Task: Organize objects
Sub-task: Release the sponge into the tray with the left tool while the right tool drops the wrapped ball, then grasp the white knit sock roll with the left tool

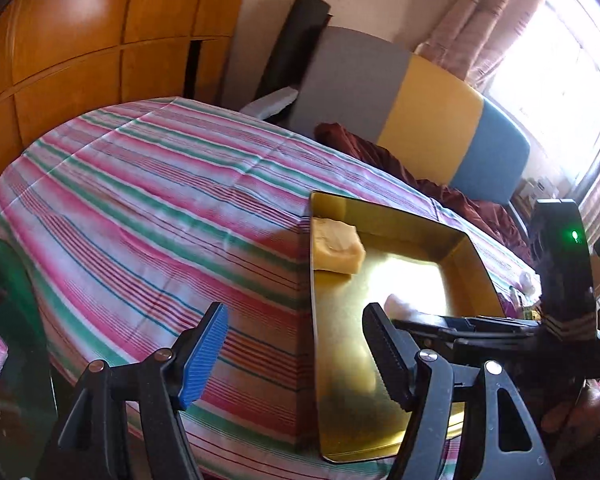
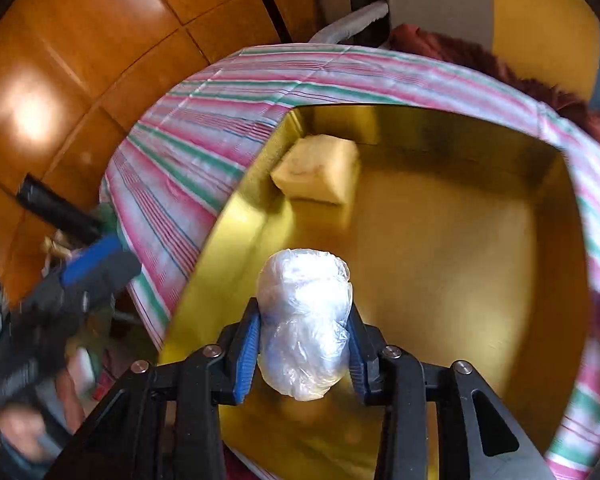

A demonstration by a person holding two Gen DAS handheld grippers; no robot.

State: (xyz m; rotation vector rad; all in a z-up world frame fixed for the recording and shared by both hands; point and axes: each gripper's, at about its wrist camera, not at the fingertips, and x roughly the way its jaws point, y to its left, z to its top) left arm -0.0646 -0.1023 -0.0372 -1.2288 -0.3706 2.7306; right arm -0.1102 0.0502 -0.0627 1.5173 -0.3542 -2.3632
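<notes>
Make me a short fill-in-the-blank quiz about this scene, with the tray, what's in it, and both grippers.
1. The gold tray sits on a ____ cloth.
2. The yellow block lies in a ____ of the tray.
3. The plastic-wrapped bundle sits between the fingers of the ____ gripper.
4. The left gripper holds ____.

Missing words: striped; corner; right; nothing

The setting was a home bedroom: striped bedsheet (image 1: 148, 200) ahead of the left gripper (image 1: 296, 356), padded headboard (image 1: 420, 120), wooden wardrobe (image 1: 80, 32), curtained window (image 1: 560, 60) beyond.
</notes>
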